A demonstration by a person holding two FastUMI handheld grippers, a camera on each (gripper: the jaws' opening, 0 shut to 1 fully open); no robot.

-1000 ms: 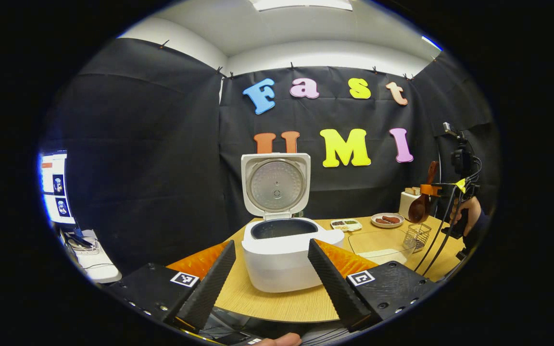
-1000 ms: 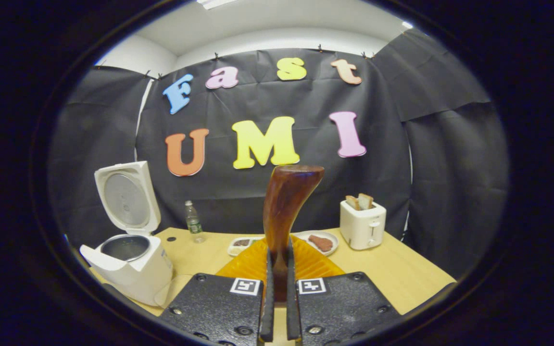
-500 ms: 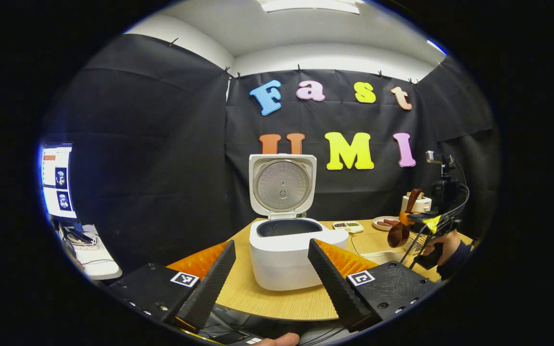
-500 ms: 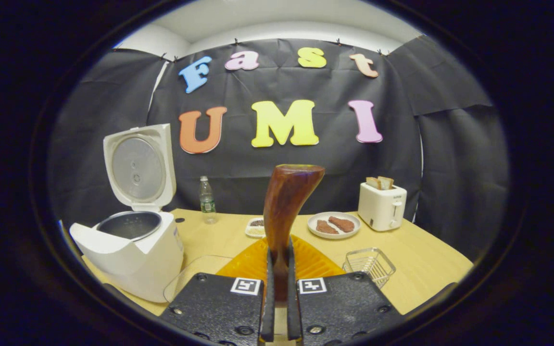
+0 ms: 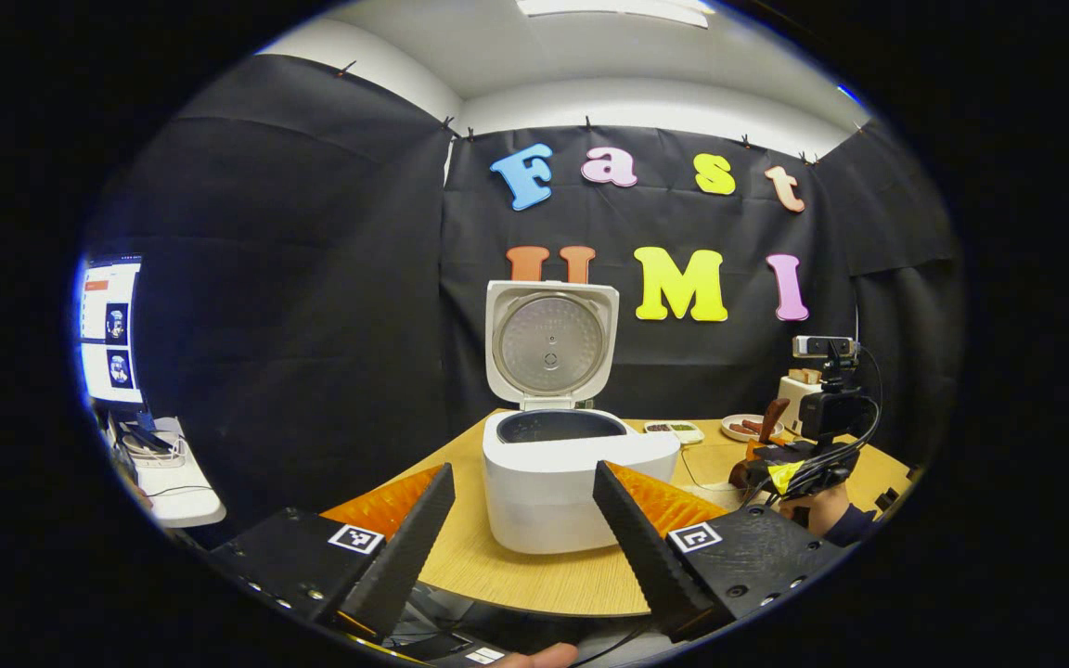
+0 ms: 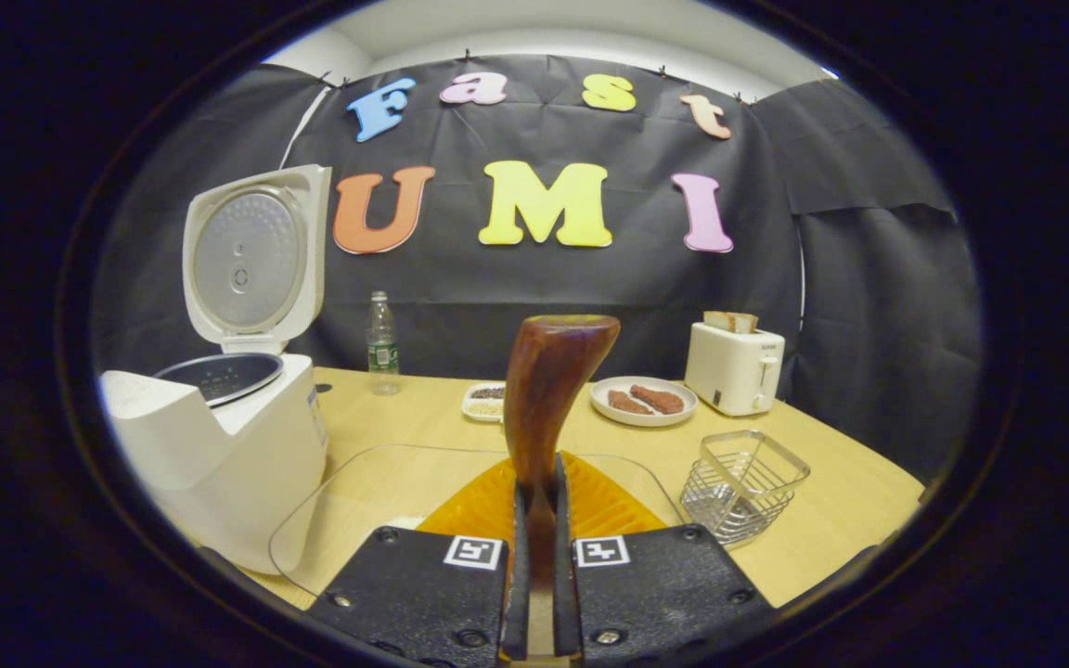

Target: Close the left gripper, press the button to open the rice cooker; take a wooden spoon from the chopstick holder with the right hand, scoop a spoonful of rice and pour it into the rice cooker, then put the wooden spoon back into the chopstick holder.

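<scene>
The white rice cooker [image 5: 553, 492] stands open on the wooden table, its lid [image 5: 550, 343] upright and the dark inner pot showing. My left gripper [image 5: 523, 468] hovers open just before it, holding nothing. My right gripper [image 6: 536, 506] is shut on the handle of the brown wooden spoon [image 6: 546, 390], whose handle end rises ahead of the fingers. In the left gripper view the right gripper [image 5: 762, 456] hangs low over the glass bowl [image 5: 711, 459], spoon head [image 5: 740, 473] pointing down. The wire chopstick holder [image 6: 743, 482] stands empty to the right.
The clear glass bowl [image 6: 377, 473] lies right of the rice cooker [image 6: 219, 445]. Farther back are a water bottle [image 6: 383, 332], a small snack tray [image 6: 483, 401], a plate with meat [image 6: 641, 401] and a toaster [image 6: 734, 371]. A screen [image 5: 109, 329] glows far left.
My right gripper has come down with the spoon, from high above the table to low over the glass bowl. The left gripper has hardly moved and stays open.
</scene>
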